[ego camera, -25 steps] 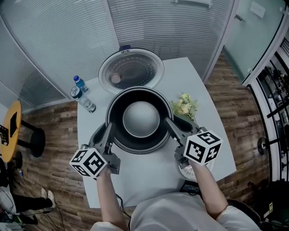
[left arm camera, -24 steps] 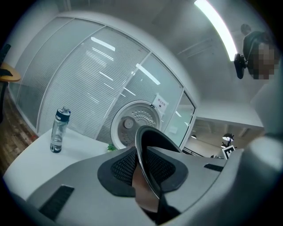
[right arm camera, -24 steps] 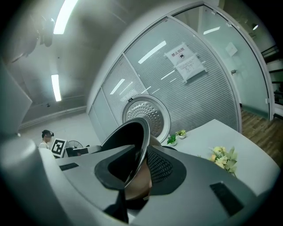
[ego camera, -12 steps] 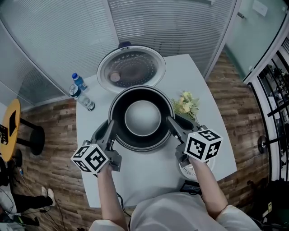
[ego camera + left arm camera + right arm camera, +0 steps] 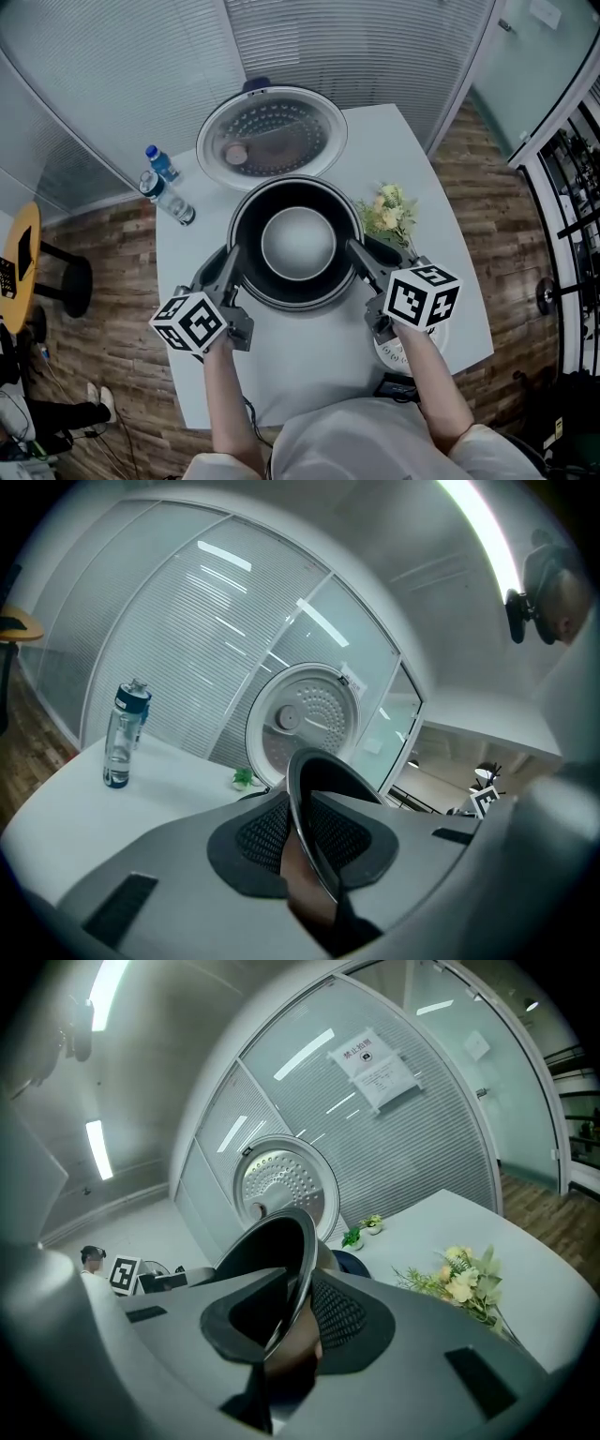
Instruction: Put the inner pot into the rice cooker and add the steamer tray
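At the far left of the white table [image 5: 309, 375] a water bottle [image 5: 173, 202] with a blue cap is seen standing upright, well apart from everything else. Next to the right, the left gripper [image 5: 232, 262] is held by a bare hand and is pointed at the left side of the inner pot [image 5: 298, 244]. In the left gripper view its jaws are seen only a little apart, and the thin rim of the pot is clamped between the two dark pads [image 5: 258, 841]. The pot is held level in the middle of the table, dark inside with a pale round bottom. It sits directly in front of the rice cooker [image 5: 272, 131], whose lid [image 5: 305, 719] is raised and shows its perforated inner plate. From above it cannot be told whether the pot is already seated in the cooker body or is held just over it. The right side of the rim is gripped in the same way by the right gripper [image 5: 354, 253], its jaws narrowly parted and pressed on the metal edge. Just beside it, to the right, a bunch of pale flowers [image 5: 389, 214] is lying on the table. A small green plant [image 5: 361, 1232] is seen near the lid.
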Demonstrator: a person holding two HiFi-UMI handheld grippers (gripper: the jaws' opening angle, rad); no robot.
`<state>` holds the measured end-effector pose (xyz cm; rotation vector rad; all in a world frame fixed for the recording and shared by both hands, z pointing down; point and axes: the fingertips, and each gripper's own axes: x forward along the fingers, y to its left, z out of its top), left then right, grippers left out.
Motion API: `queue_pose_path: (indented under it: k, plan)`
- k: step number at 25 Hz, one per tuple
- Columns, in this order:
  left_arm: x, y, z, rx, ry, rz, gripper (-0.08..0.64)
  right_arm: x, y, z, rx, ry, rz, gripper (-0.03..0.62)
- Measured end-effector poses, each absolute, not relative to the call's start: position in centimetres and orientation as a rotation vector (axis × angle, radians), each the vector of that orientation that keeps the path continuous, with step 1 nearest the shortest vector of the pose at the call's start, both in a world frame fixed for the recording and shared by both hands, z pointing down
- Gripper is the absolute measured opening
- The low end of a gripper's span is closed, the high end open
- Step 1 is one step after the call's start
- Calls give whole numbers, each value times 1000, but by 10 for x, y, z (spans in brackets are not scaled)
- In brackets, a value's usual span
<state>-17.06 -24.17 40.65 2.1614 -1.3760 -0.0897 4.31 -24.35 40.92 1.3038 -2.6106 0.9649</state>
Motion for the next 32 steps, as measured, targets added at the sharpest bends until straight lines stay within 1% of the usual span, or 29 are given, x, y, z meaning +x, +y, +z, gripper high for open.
queue_pose_path:
  k: [15, 20, 27, 32]
  plan:
    - [-167, -252, 435, 2151, -1386, 57, 74, 43, -254, 437, 1254, -2529, 1009, 100]
    - [-165, -253, 448, 2146, -1411, 144, 80, 43, -255, 447, 1248, -2489, 976, 103]
    - [-164, -257, 453, 2149, -1400, 153, 84, 43, -260, 456, 1244, -2461, 938, 114]
    - [-164, -260, 455, 2166, -1393, 199, 103, 41, -262, 461, 1244, -2440, 906, 120]
